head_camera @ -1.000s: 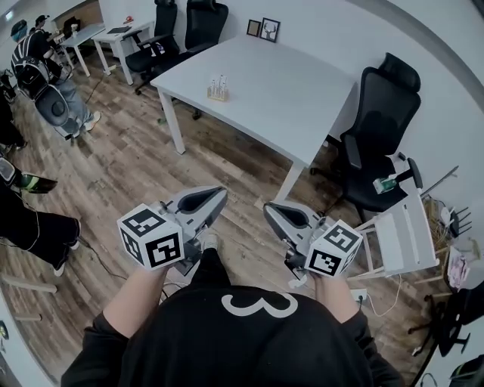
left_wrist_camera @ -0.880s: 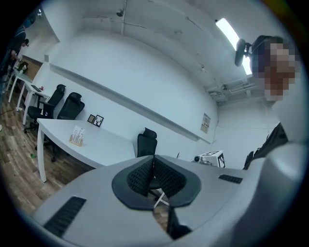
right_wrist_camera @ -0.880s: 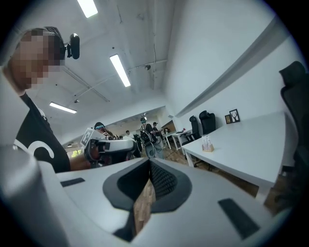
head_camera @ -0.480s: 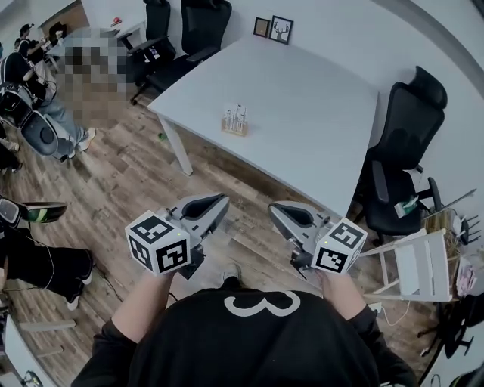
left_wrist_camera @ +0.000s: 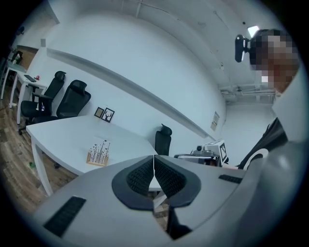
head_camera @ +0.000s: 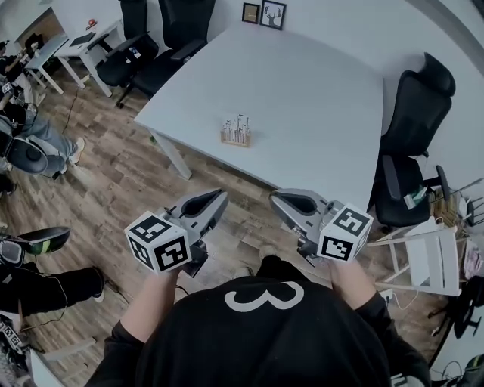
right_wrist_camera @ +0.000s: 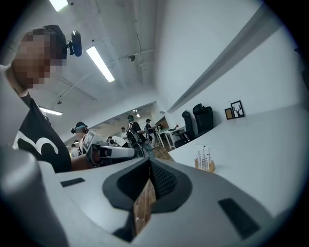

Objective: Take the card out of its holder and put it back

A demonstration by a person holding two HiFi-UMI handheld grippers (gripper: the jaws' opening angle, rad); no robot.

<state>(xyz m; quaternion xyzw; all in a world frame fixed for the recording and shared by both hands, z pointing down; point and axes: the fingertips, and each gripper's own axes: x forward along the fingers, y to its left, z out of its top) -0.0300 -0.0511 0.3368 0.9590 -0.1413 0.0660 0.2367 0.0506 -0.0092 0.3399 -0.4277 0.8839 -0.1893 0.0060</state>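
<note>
Head view: left gripper (head_camera: 217, 196) and right gripper (head_camera: 277, 198), both pressed together and empty, are held short of the tabletop (head_camera: 325, 83), judged mid-approach. The card (head_camera: 237, 125) stands in its holder (head_camera: 234, 140) at 12 o'clock, well apart.

An open-plan office. Large white table (head_camera: 302, 98) with black swivel chairs (head_camera: 414, 125) beside it, more white desks (head_camera: 76, 47) farther off, wood-look floor (head_camera: 113, 174), two small framed pictures (head_camera: 263, 13) against the plain wall, strip lights (right_wrist_camera: 100, 63) overhead, people (right_wrist_camera: 133, 129) standing in the background.
</note>
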